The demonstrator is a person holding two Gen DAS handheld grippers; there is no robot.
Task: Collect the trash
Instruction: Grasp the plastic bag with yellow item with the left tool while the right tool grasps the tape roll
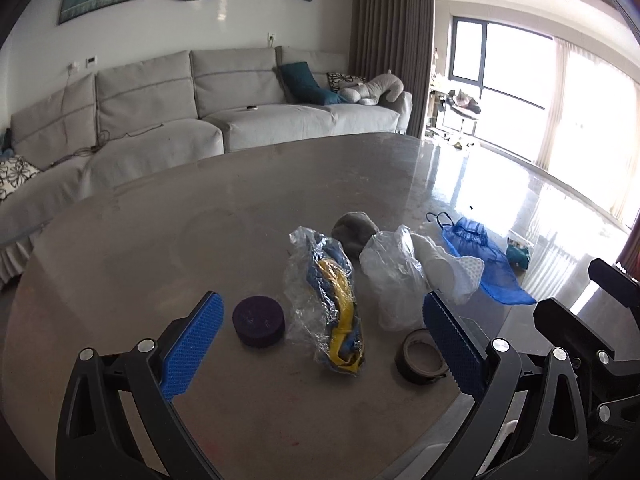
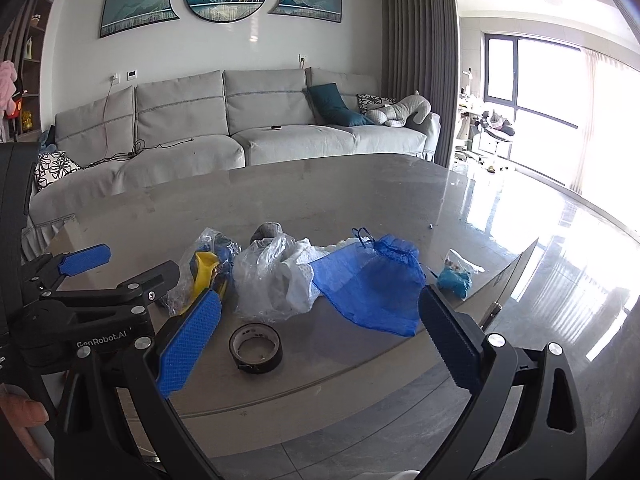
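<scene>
A grey sofa point(image 1: 168, 116) is seen behind the round grey table point(image 1: 200, 216), with a teal cushion point(image 2: 332, 106) and a plush toy point(image 2: 400, 114) on it. Trash is spread on the near part of the table. A blue mesh bag point(image 2: 372, 284) is laid flat toward the right, partly over a white cloth point(image 2: 300, 280). A crumpled clear plastic bag point(image 2: 264, 272) is touching the cloth on its left. A clear wrapper with blue and yellow contents point(image 1: 332, 300) is laid left of that. A grey cloth lump point(image 1: 354, 230) is seen behind the two plastic pieces. A dark round puck point(image 1: 259, 320) is placed left of the wrapper, near the table edge. A roll of black tape point(image 2: 256, 348) is lying flat near the front edge. A small teal packet point(image 2: 454, 280) is set apart at the right edge. The left gripper point(image 1: 320, 348) is held wide apart, nothing between its blue pads, above the wrapper. The right gripper point(image 2: 316, 344) is likewise spread wide and empty, over the tape.
</scene>
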